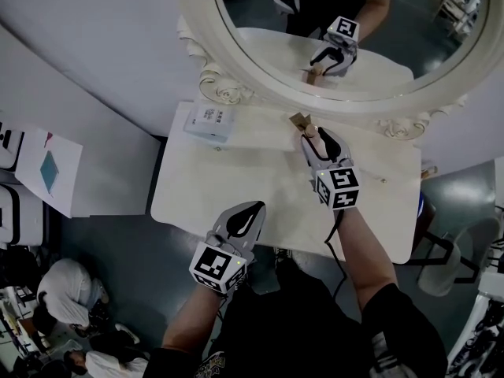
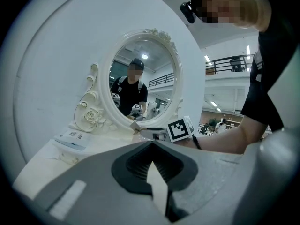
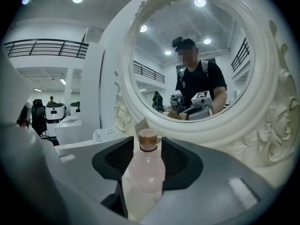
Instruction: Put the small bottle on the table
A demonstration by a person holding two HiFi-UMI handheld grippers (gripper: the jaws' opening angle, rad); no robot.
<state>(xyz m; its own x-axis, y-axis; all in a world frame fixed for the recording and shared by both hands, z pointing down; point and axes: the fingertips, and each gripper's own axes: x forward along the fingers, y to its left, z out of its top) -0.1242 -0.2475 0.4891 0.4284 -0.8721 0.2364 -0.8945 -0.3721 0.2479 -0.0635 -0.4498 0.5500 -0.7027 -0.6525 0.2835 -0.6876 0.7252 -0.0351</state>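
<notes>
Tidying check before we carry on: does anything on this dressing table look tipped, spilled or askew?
Nothing stands out. The small bottle stands upright and capped on the table, between the open jaws of the right gripper. The white box lies flat near the mirror frame. No spill shows.

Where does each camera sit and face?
Head view: on the head, steeply down at the white rectangular table; both arms, left tool, right tool.
Left tool view: on that tool, toward the oval white-framed mirror; own jaws, right arm.
Right tool view: on that tool, toward the mirror; own jaws flanking a small pink brown-capped bottle.
Shared: the mirror, in all.
</notes>
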